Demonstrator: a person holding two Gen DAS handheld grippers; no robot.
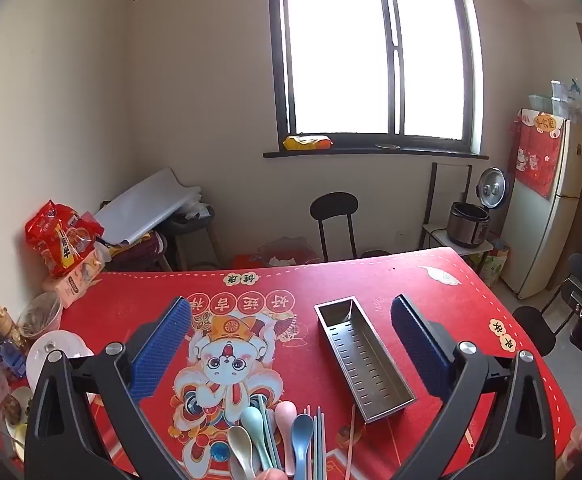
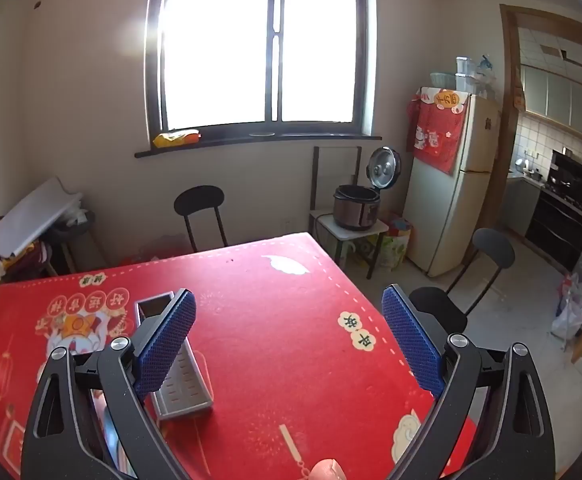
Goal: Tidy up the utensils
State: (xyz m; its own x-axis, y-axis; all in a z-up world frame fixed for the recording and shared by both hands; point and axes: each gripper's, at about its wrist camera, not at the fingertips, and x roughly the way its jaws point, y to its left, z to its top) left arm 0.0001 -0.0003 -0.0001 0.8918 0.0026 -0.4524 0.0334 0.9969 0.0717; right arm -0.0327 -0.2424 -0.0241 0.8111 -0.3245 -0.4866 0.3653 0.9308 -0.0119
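A long metal utensil tray (image 1: 363, 360) with slotted bottom lies empty on the red table (image 1: 431, 288). Several pastel spoons (image 1: 275, 432) and chopsticks (image 1: 317, 444) lie in a pile at the near edge, left of the tray. My left gripper (image 1: 291, 332) is open and empty, held above the table over the pile and tray. My right gripper (image 2: 289, 328) is open and empty, above the table to the right of the tray (image 2: 179, 376), whose near part its left finger hides. A pink spoon tip (image 2: 327, 470) shows at the bottom edge.
Snack bags (image 1: 63, 240), a glass bowl (image 1: 43, 316), bottles and white dishes (image 1: 55, 356) crowd the table's left side. Black chairs (image 1: 333, 216) stand behind and right of the table (image 2: 451, 300). A rice cooker (image 2: 357, 206) and fridge (image 2: 451, 184) stand at the right.
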